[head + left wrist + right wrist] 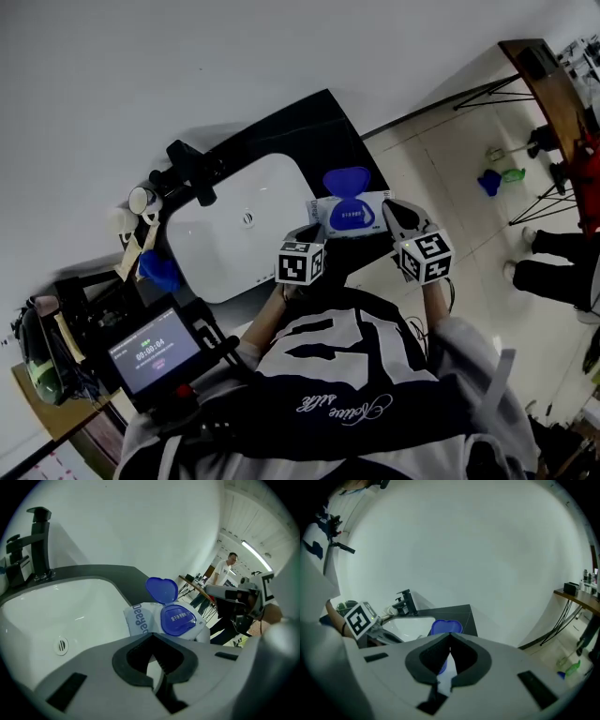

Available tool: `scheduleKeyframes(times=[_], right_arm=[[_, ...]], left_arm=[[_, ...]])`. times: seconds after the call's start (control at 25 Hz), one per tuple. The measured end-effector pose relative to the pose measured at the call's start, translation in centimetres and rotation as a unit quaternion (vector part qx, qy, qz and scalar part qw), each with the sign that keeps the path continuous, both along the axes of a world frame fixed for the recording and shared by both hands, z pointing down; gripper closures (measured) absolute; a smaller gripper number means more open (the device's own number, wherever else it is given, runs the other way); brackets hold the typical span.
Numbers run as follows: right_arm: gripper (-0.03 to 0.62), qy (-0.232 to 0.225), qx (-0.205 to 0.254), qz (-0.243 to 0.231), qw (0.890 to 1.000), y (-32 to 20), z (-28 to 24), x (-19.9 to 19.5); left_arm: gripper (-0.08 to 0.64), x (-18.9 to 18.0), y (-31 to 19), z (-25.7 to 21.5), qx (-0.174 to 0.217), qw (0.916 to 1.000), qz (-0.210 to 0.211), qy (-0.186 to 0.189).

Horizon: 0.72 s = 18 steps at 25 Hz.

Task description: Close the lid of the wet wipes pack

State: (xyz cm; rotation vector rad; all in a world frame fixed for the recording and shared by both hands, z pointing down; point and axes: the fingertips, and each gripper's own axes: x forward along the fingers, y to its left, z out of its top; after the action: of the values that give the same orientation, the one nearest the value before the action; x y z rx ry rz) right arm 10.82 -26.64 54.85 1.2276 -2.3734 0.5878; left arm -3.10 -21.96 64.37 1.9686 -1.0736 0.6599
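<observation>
The white wet wipes pack [349, 215] lies on the dark counter at the sink's right edge, and its blue lid [346, 180] stands open above the blue opening plate. My left gripper [309, 229] is shut just short of the pack's near left end. My right gripper [392, 209] is shut by the pack's right end. In the left gripper view the pack [140, 621] and raised lid [162, 589] lie right beyond the shut left gripper [151, 635]. In the right gripper view the lid [445, 627] peeks over the shut right gripper [450, 634]. Nothing sits between either pair of jaws.
A white sink basin [230, 234] with a black faucet [192, 171] fills the counter left of the pack. Cups [141, 202] and a blue object [160, 270] sit at the far left. A person [226, 570] stands in the room beyond, near a wooden desk [555, 86].
</observation>
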Motion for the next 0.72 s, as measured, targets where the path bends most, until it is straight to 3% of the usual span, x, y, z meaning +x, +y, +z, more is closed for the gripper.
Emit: scheduleKeyframes(times=[0.4,0.56,0.72], right_arm=[[0.595,0.059,-0.065,-0.018,0.996,-7.0,5.9,0.3],[0.595,0.044,-0.082,-0.030,0.995,-7.7,6.7,0.1],[0.595,0.005,-0.063,-0.051,0.997,-7.5,5.0,-0.6]], left_arm=[[0.561,0.5,0.1,0.6,-0.014,0.9996,0.022,0.012],[0.561,0.9,-0.1,0.7,-0.013,0.9995,0.025,0.014],[0.561,1.0,-0.1,0.7,-0.012,0.9995,0.028,0.010]])
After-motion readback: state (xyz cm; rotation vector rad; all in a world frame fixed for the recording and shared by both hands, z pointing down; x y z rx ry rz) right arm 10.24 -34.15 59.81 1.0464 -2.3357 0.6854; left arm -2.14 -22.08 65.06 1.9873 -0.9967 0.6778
